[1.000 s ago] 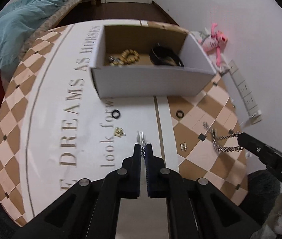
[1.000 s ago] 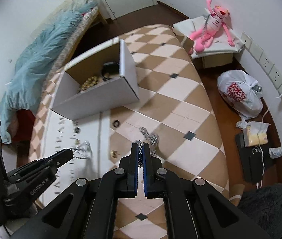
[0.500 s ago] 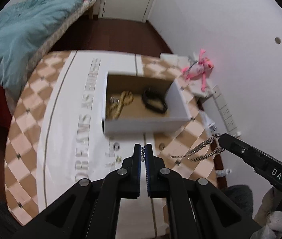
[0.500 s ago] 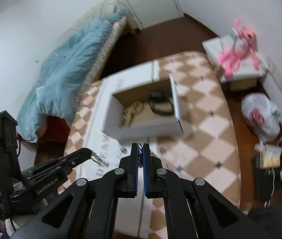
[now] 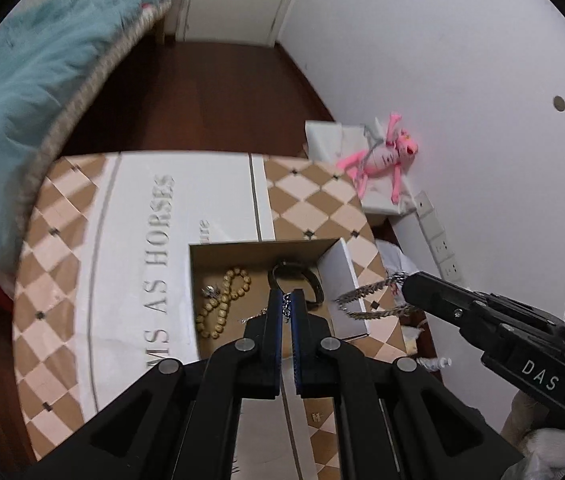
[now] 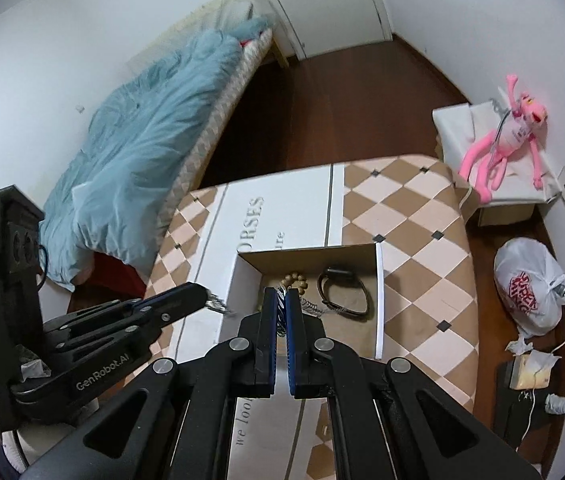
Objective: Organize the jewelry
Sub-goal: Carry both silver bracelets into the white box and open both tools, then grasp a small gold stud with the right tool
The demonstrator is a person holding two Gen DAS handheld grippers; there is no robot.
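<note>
Silver link chain point(image 5: 370, 300) hangs in the air over the right wall of the open white cardboard box point(image 5: 342, 268), each end pinched in a black two-finger gripper: the left gripper point(image 5: 288, 300) and the right gripper point(image 6: 281, 300), both pressed together on it. Inside the box lie a string of round tan beads point(image 5: 224, 304) on the left and a black band point(image 6: 342, 292) on the right. Below is a brown-and-cream checked table point(image 6: 414, 216); a pink plush toy point(image 6: 502, 140) lies far right.

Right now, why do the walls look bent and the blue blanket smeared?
Left wrist view: the fisheye lens curves the white wall, and the fluffy light-blue blanket is motion-blurred. Right wrist view: the same bending, but the blanket looks sharper.
</note>
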